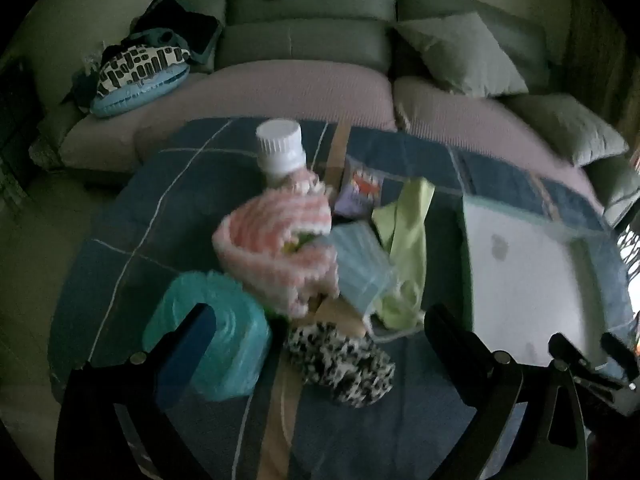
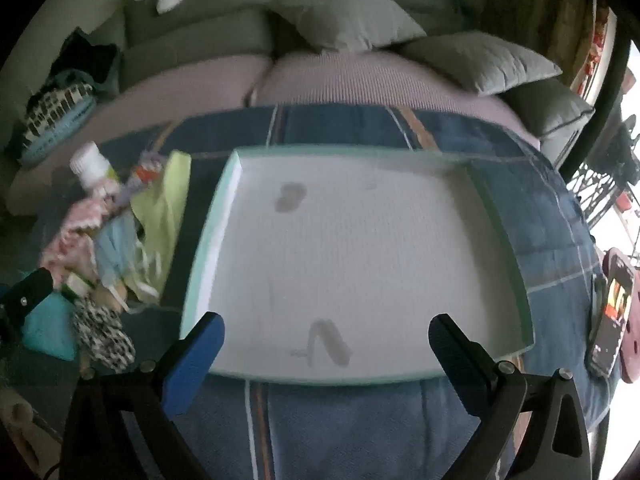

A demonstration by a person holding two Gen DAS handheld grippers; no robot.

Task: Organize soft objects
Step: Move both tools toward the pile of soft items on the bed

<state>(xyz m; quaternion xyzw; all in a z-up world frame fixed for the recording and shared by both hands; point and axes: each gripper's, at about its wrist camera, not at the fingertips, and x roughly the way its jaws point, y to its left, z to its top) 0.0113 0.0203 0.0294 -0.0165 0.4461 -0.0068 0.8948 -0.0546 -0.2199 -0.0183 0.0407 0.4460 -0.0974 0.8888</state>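
Note:
A pile of soft things lies on the blue plaid cloth (image 1: 132, 216): a pink-and-white knitted piece (image 1: 276, 248), a teal plastic-wrapped roll (image 1: 216, 340), a black-and-white speckled fuzzy item (image 1: 344, 364), a light blue face mask (image 1: 360, 268) and a yellow-green cloth (image 1: 404, 240). A white-capped bottle (image 1: 280, 152) stands behind the knit. My left gripper (image 1: 320, 340) hovers open above the speckled item, touching nothing. My right gripper (image 2: 326, 344) is open over the near edge of a white tray (image 2: 500, 280) with a pale green rim, which holds nothing. The same pile (image 2: 108, 240) shows at the tray's left.
A grey sofa (image 1: 312, 40) with pink seat cushions and grey pillows (image 2: 352, 12) runs behind the table. A patterned cushion (image 1: 136, 68) lies at its left end. A phone (image 2: 612, 320) lies right of the tray. The other gripper's tip (image 2: 28, 292) shows at the left edge.

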